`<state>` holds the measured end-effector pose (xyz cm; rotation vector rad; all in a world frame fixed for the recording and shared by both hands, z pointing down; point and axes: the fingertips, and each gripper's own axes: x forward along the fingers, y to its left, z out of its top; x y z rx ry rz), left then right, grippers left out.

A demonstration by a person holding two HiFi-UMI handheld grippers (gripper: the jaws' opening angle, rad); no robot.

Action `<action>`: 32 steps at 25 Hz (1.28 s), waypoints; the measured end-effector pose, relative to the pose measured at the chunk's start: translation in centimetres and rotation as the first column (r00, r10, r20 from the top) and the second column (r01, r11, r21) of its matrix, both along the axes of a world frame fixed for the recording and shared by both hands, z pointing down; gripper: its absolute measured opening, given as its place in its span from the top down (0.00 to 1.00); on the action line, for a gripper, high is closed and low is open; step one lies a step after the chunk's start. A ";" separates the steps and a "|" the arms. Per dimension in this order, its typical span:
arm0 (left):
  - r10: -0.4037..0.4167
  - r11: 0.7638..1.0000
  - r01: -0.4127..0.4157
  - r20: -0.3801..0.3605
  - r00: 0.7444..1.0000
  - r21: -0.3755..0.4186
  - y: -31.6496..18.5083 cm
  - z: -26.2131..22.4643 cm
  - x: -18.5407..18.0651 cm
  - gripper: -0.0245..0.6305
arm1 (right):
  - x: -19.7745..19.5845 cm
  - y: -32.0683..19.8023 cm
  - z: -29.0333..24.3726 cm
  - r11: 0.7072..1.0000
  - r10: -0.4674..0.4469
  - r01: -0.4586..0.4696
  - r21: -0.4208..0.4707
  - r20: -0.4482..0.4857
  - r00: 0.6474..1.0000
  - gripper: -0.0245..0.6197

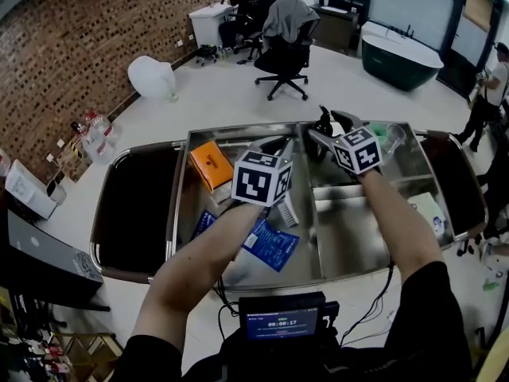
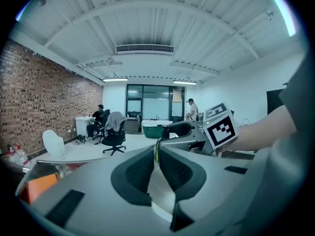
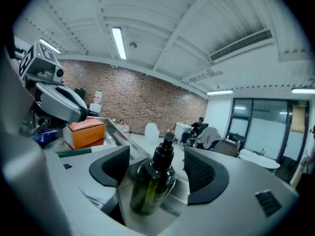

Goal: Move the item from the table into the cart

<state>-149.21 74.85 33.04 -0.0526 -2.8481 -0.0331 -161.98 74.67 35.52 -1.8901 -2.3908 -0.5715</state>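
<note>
Left tool (image 2: 157, 150) pinches a thin white item (image 2: 161, 191), possibly a brush.

The bottle (image 3: 153, 181) is dark olive-green with a black pump. The left tool (image 2: 156, 149) and right tool (image 3: 160, 163) are grey with black ribbed pads (image 3: 207, 173), each bearing a cube of black-and-white square markers. The strip (image 2: 160, 186) in the left tool is whitish with a yellow-green top edge. The cart (image 1: 350, 245) is silver steel, the box (image 1: 211, 165) orange, the packets (image 1: 270, 247) blue, the wall (image 1: 79, 46) red-brown brick.
</note>
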 end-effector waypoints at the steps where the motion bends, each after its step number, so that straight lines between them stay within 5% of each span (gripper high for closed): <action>1: 0.012 1.000 -0.012 0.009 1.000 -0.005 -0.3 -0.4 0.6 0.93 | 0.3 -0.4 -1.0 1.000 0.015 -0.014 -0.025 0.018 1.000 0.46; 9: 0.109 0.994 -0.106 0.093 0.990 -0.039 -3.6 -2.7 8.6 0.93 | 7.4 -5.5 -7.0 0.985 0.112 -0.111 -0.135 -0.003 0.994 0.46; 19: 0.120 0.989 -0.099 0.200 0.972 -0.113 -18.8 -7.4 17.3 0.93 | 19.5 -22.7 -11.0 0.971 0.022 -0.035 -0.238 -0.056 0.998 0.46; 21: 0.095 0.991 -0.072 0.219 0.971 -0.109 -21.4 -8.6 19.3 0.93 | 22.5 -26.1 -12.1 0.969 -0.011 -0.001 -0.245 -0.048 0.999 0.62; 23: 0.081 0.993 -0.060 0.225 0.971 -0.099 -24.4 -9.3 21.5 0.93 | 25.3 -29.5 -12.9 0.968 -0.033 0.024 -0.251 -0.033 0.999 0.66; 24: 0.080 0.994 -0.061 0.229 0.970 -0.087 -26.1 -9.5 22.6 0.93 | 26.6 -31.2 -13.3 0.966 -0.043 0.035 -0.255 -0.028 0.999 0.85; 25: 0.081 0.995 -0.065 0.234 0.969 -0.072 -27.8 -9.7 23.6 0.94 | 27.8 -32.9 -13.8 0.965 -0.055 0.046 -0.260 -0.028 0.998 0.91; 28: 0.086 0.995 -0.071 0.240 0.967 -0.071 -32.6 -10.0 26.8 0.98 | 31.3 -37.0 -14.8 0.961 -0.087 0.069 -0.267 -0.054 0.995 1.00; 32: 0.138 0.985 -0.112 0.213 0.967 -0.129 -37.4 -8.8 31.2 0.98 | 35.4 -41.0 -13.9 0.964 -0.088 0.064 -0.259 -0.082 0.993 1.00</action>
